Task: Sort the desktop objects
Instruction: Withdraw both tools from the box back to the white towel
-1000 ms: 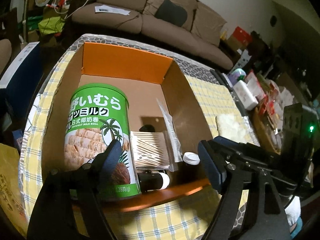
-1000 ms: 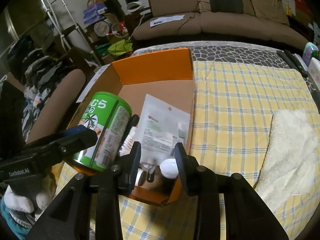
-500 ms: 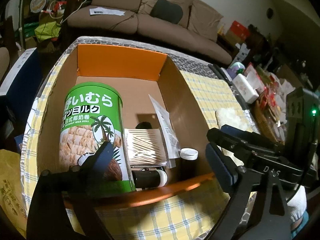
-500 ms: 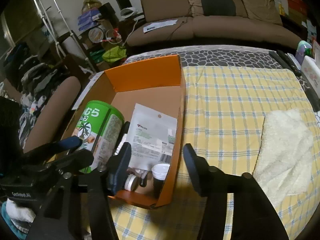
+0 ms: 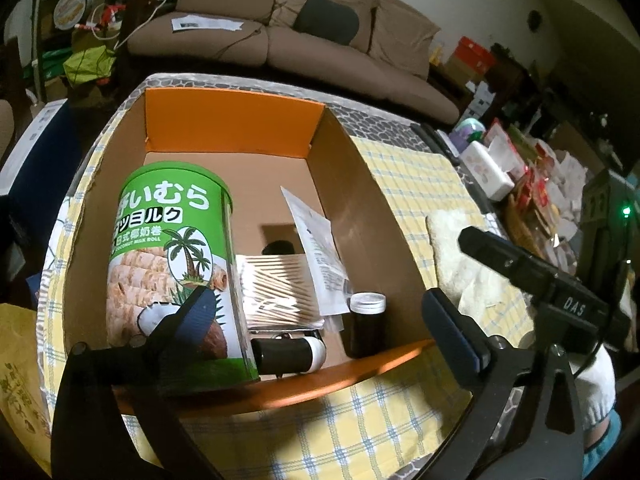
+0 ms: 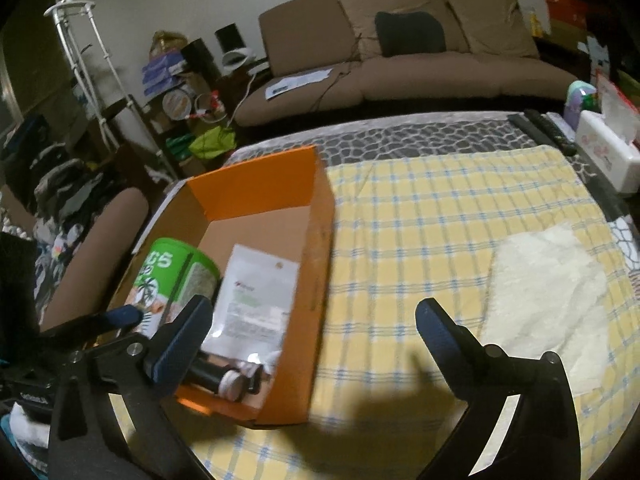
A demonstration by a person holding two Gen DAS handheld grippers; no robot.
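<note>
- The cardboard box (image 5: 348, 184) is orange outside and on its flaps, plain brown inside.
- The can (image 5: 172, 256) is bright green with white lettering, a palm-tree picture and tan rolls.
- The pouch (image 6: 256, 300) is white with green and dark print.
- The small bottle (image 5: 366, 328) is dark with a white cap.
- The cloth (image 6: 440, 208) over the worktop is yellow, checked with blue and white lines.
- The towel (image 6: 552, 292) is cream.
- The sofa (image 6: 400, 64) is brown, with a black cushion (image 6: 410, 32).

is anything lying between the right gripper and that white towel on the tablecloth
Nothing visible does. The right gripper, its jaws opening and empty, faces bare yellow checked tablecloth, and the towel lies flat just to its right. The orange box sits off to the left.
</note>
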